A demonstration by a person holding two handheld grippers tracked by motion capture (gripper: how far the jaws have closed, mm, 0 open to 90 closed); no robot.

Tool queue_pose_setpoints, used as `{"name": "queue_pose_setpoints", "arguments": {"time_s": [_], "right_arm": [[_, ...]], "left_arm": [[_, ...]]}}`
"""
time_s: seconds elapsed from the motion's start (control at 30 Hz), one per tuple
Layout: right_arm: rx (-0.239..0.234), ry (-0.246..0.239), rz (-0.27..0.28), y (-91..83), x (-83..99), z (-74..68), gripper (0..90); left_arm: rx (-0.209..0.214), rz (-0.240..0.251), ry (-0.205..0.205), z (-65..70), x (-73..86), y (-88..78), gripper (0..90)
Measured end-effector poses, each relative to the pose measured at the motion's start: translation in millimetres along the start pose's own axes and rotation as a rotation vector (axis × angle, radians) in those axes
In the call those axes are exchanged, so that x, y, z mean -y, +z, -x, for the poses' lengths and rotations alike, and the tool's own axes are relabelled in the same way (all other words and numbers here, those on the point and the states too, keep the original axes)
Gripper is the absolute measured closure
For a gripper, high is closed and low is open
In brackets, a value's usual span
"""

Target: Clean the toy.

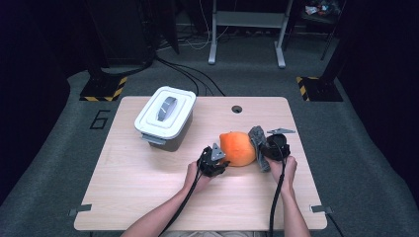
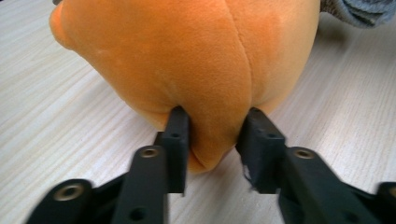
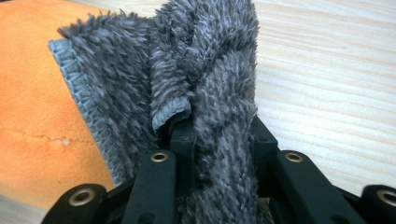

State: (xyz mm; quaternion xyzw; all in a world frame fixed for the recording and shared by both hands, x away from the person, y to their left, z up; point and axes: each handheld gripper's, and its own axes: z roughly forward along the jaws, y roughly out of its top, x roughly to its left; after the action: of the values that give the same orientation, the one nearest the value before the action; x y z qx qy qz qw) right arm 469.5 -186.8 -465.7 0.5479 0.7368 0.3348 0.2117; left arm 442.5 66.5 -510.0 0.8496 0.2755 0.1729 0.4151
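So my left gripper (image 1: 213,161) sits at the near-left end of the orange plush toy (image 1: 237,148), and my right gripper (image 1: 273,146) sits on the toy's far-right side, holding the grey fuzzy cloth (image 1: 258,144). The toy lies on the desk (image 1: 148,173) between my two hands, right of centre, long axis running roughly left to right across the desk, so each hand has one end of it.

Left gripper view: jaws nearly together, pinching a fold of the orange plush toy (image 2: 196,65) at its lower tip; both pads dig into the fabric and a nub of plush bulges out between them. The toy extends straight ahead and up from the jaws, seam running away from me.

Right gripper view: jaws narrow and clamped on a bunched strip of the grey fuzzy cloth (image 3: 205,79), which rises straight up out of the jaws. The toy's orange surface lies to the left of that cloth, touching it; bare desk to the right.

Judgement: whatever comes next turns on the cloth being on the right flank of the toy, left hand anchoring the opposite end. White lidded box (image 1: 165,116) sits well apart, far left on the desk, nearer my left hand.
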Motion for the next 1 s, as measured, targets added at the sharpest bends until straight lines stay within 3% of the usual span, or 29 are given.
{"name": "queue_pose_setpoints", "arguments": {"time_s": [0.27,0.43,0.57,0.67,0.9,1.0], "right_arm": [[-0.02,-0.001,0.046,-18.3,-0.5,-1.4,69.9],[-0.08,-0.02,0.092,-40.2,-4.1,-13.7,69.9],[-0.126,-0.078,0.107,-47.0,-10.1,-33.8,69.8],[-0.129,-0.125,0.097,-44.2,-14.1,-52.4,69.7],[-0.109,-0.207,0.093,-38.6,-17.0,-79.0,69.4],[-0.055,-0.257,0.086,-34.3,-16.6,-90.6,69.6]], "left_arm": [[0.105,0.012,-0.139,-8.3,-2.6,-12.6,74.7],[0.138,-0.011,-0.193,-9.4,-6.5,-16.3,74.4],[0.136,-0.016,-0.203,-8.1,-9.9,-15.4,73.7],[0.13,-0.027,-0.209,-7.9,-11.3,-15.1,73.3],[0.138,-0.041,-0.237,-12.1,-8.7,-13.0,73.3],[0.132,-0.045,-0.22,-11.1,-9.1,-12.0,73.4]]}}
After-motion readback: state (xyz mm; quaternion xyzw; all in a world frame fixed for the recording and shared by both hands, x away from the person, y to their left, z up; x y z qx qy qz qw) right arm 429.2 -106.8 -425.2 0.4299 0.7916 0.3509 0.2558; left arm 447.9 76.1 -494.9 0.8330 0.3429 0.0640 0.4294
